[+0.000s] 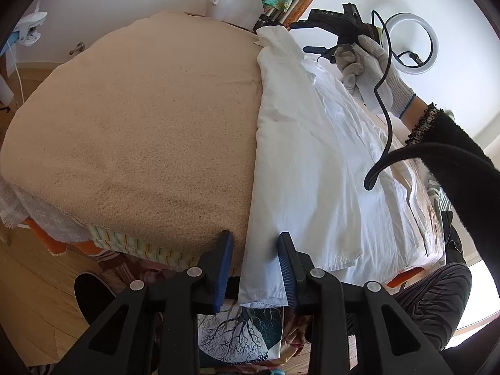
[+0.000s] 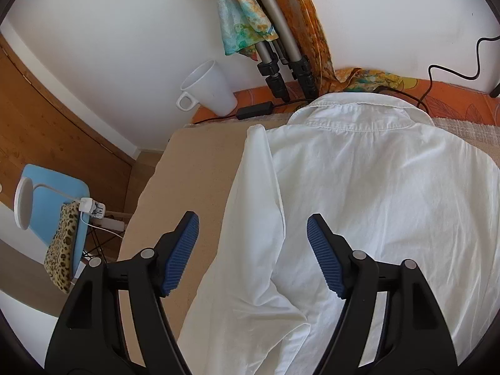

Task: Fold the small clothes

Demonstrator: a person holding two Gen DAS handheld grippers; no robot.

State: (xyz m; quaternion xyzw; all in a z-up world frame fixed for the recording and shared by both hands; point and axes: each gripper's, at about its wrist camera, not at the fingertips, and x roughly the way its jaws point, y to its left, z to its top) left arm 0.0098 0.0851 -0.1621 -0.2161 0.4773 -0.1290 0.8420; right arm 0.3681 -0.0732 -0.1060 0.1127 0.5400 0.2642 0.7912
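Note:
A white shirt [image 2: 375, 193] lies flat on the beige blanket-covered table [image 1: 140, 118], collar [image 2: 359, 115] at the far end, its left side and sleeve [image 2: 259, 187] folded inward. My left gripper [image 1: 255, 268] is at the table's near edge. The shirt's hem corner [image 1: 265, 287] sits between its jaws against the right pad, with a dark gap at the left pad. My right gripper [image 2: 253, 234] hovers open over the folded sleeve edge with nothing pinched. The left wrist view shows it at the collar end in a gloved hand [image 1: 368, 65].
At the far wall stand a white mug [image 2: 209, 90], tripod legs [image 2: 281, 62] draped with colourful scarves, and a black power adapter [image 2: 254, 109] with cables. A ring light [image 1: 409, 43] is at the right. A blue chair [image 2: 56, 193] stands left of the table.

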